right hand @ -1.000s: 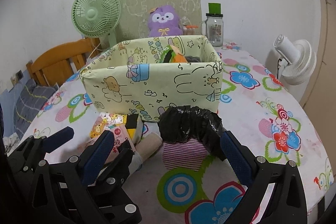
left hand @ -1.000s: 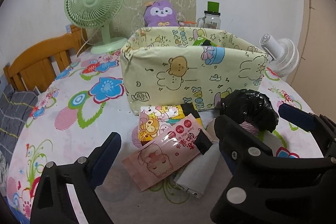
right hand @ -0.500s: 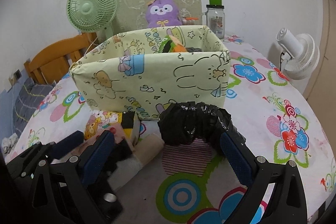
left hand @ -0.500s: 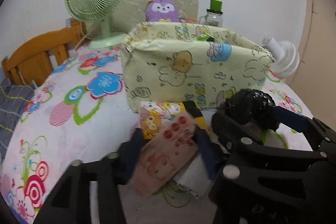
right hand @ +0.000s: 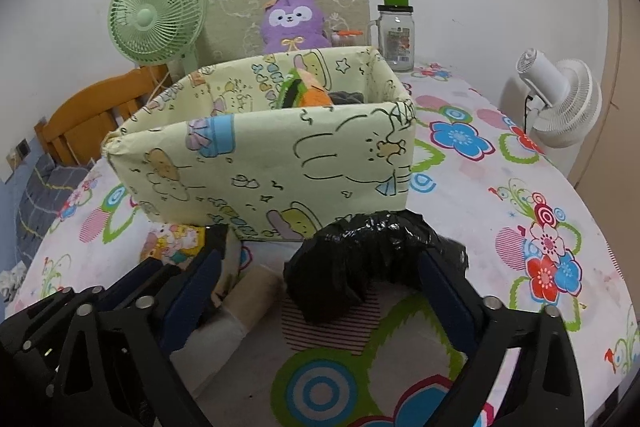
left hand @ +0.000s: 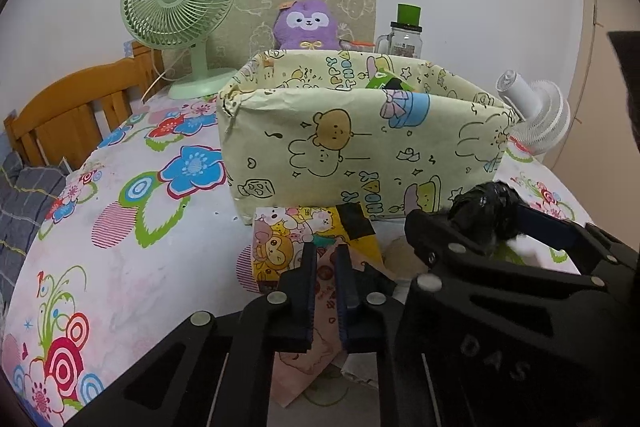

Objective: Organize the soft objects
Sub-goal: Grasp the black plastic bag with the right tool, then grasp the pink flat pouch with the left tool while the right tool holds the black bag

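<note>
My left gripper (left hand: 325, 259) is shut on a pink cartoon packet (left hand: 308, 367) that lies on the floral tablecloth in front of a pale yellow cartoon-print fabric box (left hand: 360, 147). A yellow cartoon packet (left hand: 288, 239) lies under it. My right gripper (right hand: 320, 267) is open, its fingers on either side of a crumpled black plastic bag (right hand: 360, 263); the bag also shows in the left wrist view (left hand: 484, 211). The box (right hand: 260, 163) holds green and orange items (right hand: 304, 91). A beige roll (right hand: 256, 287) lies left of the bag.
A green desk fan (left hand: 180, 7), a purple plush (left hand: 306, 23) and a glass jar with a green lid (left hand: 406, 35) stand behind the box. A white fan (right hand: 560, 103) stands at the right edge. A wooden chair (left hand: 72, 107) is at the left.
My left gripper has closed from wide open onto the pink packet. My right gripper has moved forward around the black bag, still open.
</note>
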`<state>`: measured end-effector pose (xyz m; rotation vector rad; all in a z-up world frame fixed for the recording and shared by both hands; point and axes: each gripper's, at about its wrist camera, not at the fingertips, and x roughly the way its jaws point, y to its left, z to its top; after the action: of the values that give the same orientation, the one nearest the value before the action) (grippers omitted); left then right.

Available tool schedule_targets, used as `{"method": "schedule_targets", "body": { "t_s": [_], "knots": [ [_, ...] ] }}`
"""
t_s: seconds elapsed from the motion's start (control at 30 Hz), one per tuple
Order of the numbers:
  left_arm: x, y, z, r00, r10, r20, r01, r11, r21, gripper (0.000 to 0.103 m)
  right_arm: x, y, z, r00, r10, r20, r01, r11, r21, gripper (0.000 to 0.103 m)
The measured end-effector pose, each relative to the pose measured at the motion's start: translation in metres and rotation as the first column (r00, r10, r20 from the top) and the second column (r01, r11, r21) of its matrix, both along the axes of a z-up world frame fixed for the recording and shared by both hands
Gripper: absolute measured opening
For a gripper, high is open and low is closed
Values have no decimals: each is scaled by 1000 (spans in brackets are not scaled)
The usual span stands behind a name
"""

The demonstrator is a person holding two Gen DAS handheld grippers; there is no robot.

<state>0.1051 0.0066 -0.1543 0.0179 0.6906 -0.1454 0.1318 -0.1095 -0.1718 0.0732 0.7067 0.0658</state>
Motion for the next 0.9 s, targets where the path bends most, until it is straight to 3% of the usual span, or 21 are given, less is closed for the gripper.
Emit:
{"method": "schedule_targets", "body": {
  "t_s": [0.1, 0.17, 0.27, 0.3, 0.7, 0.9],
  "knots": [
    [-1, -2, -1, 1000, -4, 0, 4, 1000, 8, 5, 3, -4, -4, 999, -22, -25, 22, 1000, 4, 80],
    [-3, -4, -1, 1000, -10, 7, 9, 1000, 24, 6, 5, -7, -7, 999, -31, -42, 31, 999, 9, 60],
    [-4, -1, -1, 1000, 12, 8, -12, 1000, 21, 22, 3, -8, -10, 998, -22, -55, 22, 1000, 11, 47],
    [-4, 1, -1, 1000, 21, 8, -21, 1000, 17, 29, 2, -8, -10, 998, -20, -53, 21, 1000, 9, 46],
    [-18, 9, -2, 999, 41, -5, -41, 999, 8, 63, -18, -12, -3, 1000, -10, -23, 10, 1000, 27, 43],
    [-27, -1, -9, 999, 26, -24, -25, 998, 59, 65, -32, -4, 2, 999, 34, 1, -34, 999, 22, 43]
  ]
}}
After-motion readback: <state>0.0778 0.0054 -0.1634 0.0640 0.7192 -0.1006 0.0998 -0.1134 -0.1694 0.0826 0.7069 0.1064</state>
